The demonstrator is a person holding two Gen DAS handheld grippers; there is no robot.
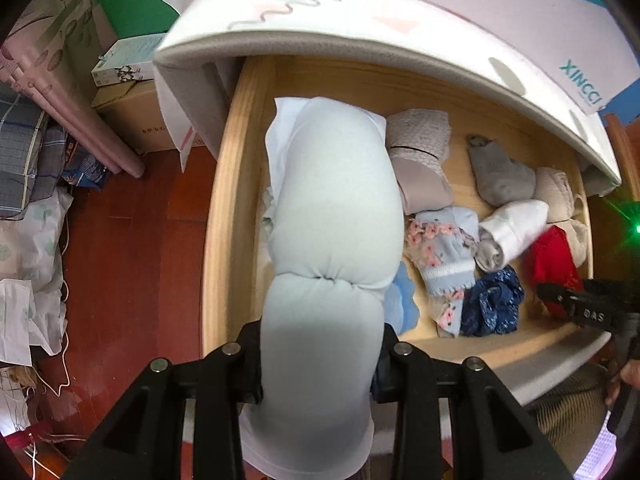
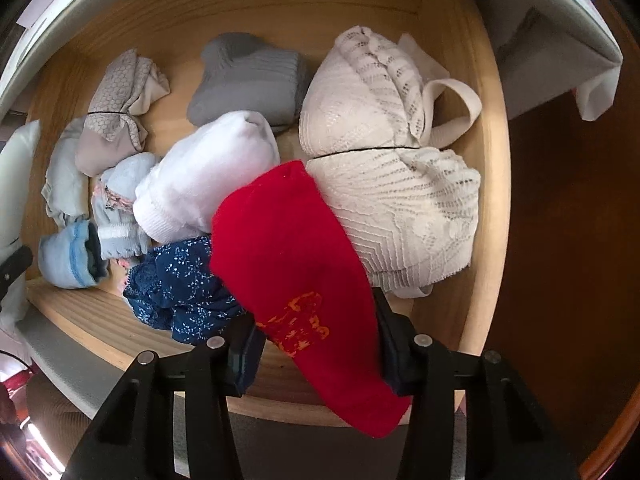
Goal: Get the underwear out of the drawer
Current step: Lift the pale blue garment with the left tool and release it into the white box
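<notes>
The wooden drawer (image 2: 486, 128) stands pulled out from under a pale foam mat (image 1: 360, 12) printed with grey dots and pink triangles, and clothing lies across its floor. Biggest is the pale mint roll of underwear (image 1: 332, 240), tied round its middle with a thin band; the left gripper (image 1: 320, 364) has its pads pressed into the roll's sides at the lower end, so the roll hangs over the drawer's left side, covering much of that end. Next in size is the cream lace bra (image 2: 384, 184), folded and banded, lying against the drawer's right wall. The red underwear (image 2: 296, 272), with an orange print, is clamped between the pads of the right gripper (image 2: 316, 344) and stretches from the front rail up toward the middle of the drawer, its upper end touching the bra and the white rolled piece (image 2: 208, 176). Behind the white roll, toward the back wall, sits a grey folded piece (image 2: 248, 80). At the back-left lies a banded beige piece with a honeycomb pattern (image 2: 116, 120). Along the front rail are the navy floral-print piece (image 2: 180, 288), just beside the red one, then a light-blue floral lace piece (image 1: 440, 256) and a small sky-blue roll (image 2: 68, 256) toward the front-left corner
</notes>
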